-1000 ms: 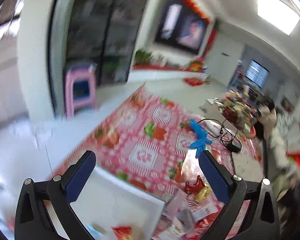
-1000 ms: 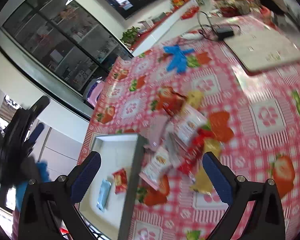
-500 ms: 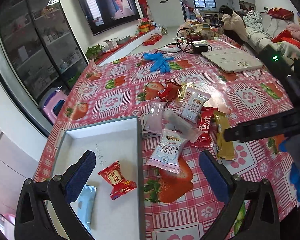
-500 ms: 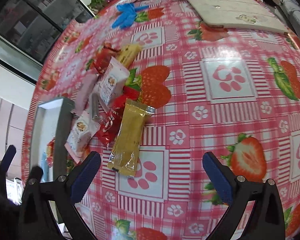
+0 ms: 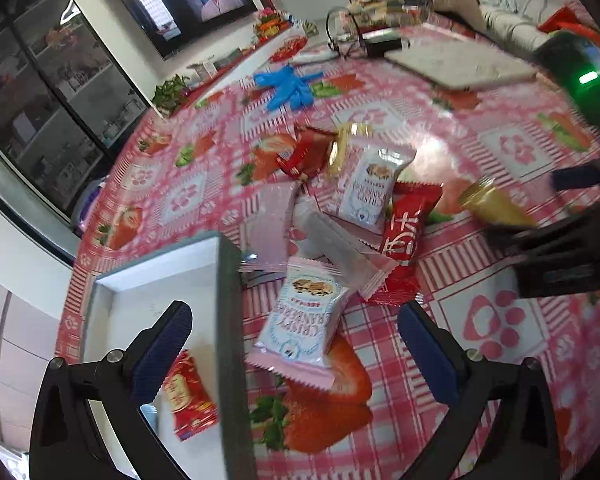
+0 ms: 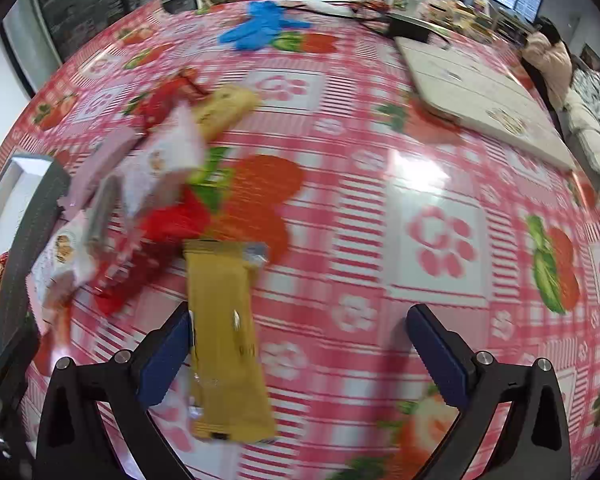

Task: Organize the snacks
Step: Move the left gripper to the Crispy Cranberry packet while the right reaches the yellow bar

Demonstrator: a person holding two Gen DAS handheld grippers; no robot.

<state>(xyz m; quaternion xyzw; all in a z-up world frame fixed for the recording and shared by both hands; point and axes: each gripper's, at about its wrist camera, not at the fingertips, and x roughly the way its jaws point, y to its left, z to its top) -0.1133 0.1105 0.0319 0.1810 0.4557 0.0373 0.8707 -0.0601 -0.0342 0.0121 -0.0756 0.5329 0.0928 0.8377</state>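
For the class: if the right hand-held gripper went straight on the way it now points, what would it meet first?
Probably the gold snack packet, lying flat beside the open right hand-held gripper's left finger, or else the bare tablecloth past it. Depth is unclear.

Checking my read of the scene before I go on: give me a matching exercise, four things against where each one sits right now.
Things:
1. small red packet
2. gold bar wrapper
3. blue gloves
4. pink-and-white cranberry pack

Places:
A. far side of the table, near the cables
B. inside the white tray
C. on the cloth just right of the tray's wall, between the open left gripper's fingers in the left wrist view
D. by the left finger of the open right gripper

Pairs: 1-B, 2-D, 3-A, 4-C
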